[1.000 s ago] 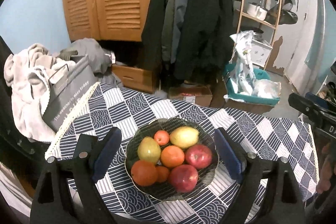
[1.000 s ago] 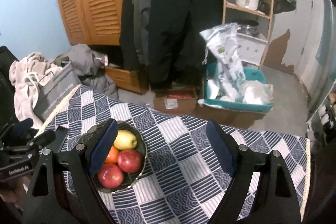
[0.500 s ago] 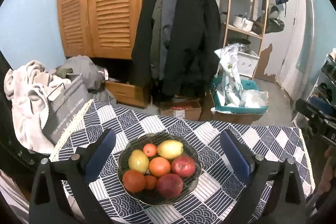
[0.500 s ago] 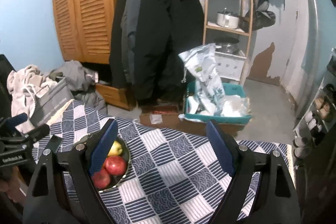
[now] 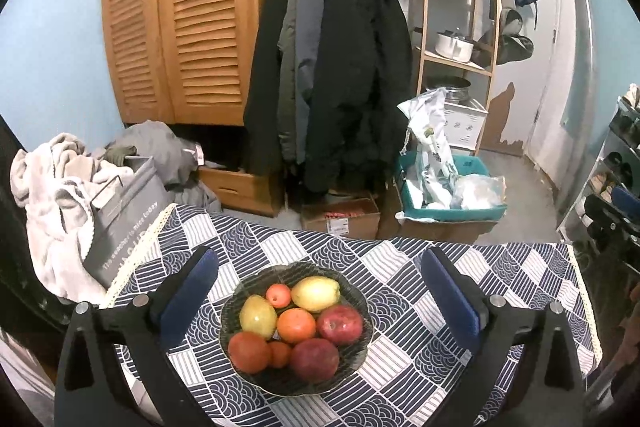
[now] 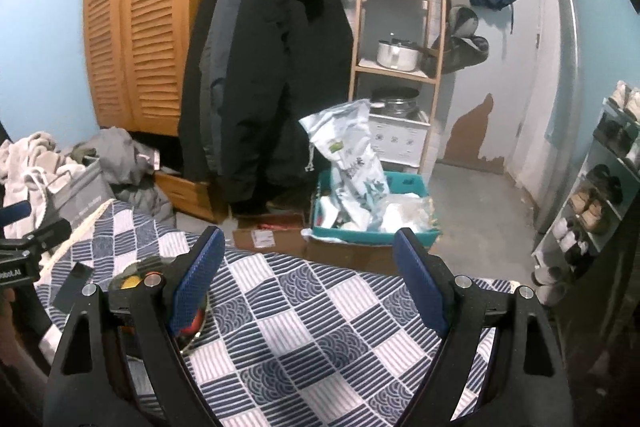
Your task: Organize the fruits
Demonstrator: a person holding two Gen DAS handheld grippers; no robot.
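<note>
— Fruit first: we count seven pieces in the bowl (image 5: 362, 343) from the left wrist view. Two red apples (image 5: 340, 324), two yellow-green pears (image 5: 315, 293), one orange (image 5: 296, 325), one larger red-orange fruit (image 5: 249, 351) at the near left, and one small reddish fruit (image 5: 279, 295) at the far side. A smaller orange piece (image 5: 279, 354) sits between the near ones, so we make it eight.

— Agreed, eight in one dark bowl. And the tongs?

— We see the left gripper (image 5: 319, 297) with its jaws spread wide, one blue pad on either side of the bowl and above it, touching nothing. The right gripper (image 6: 307, 275) is also wide and empty, over bare cloth to the right of the bowl (image 6: 200, 323), which its left finger mostly hides.

— Surface?

— One table under a navy and white patchwork tablecloth (image 5: 404, 279) with a cream lace edge. The bowl sits toward the near left of it.

— And the room?

— Pale blue walls. At the far left, one wooden louvred wardrobe (image 5: 176, 15); beside it, dark coats (image 5: 344, 67) on a rail; to the right, one wooden shelf unit (image 5: 460, 39) holding a pot and white boxes. On the floor, one teal crate (image 5: 448, 211) of bags and one cardboard box (image 5: 340, 219). A heap of laundry (image 5: 52, 183) lies left of the table.
</note>
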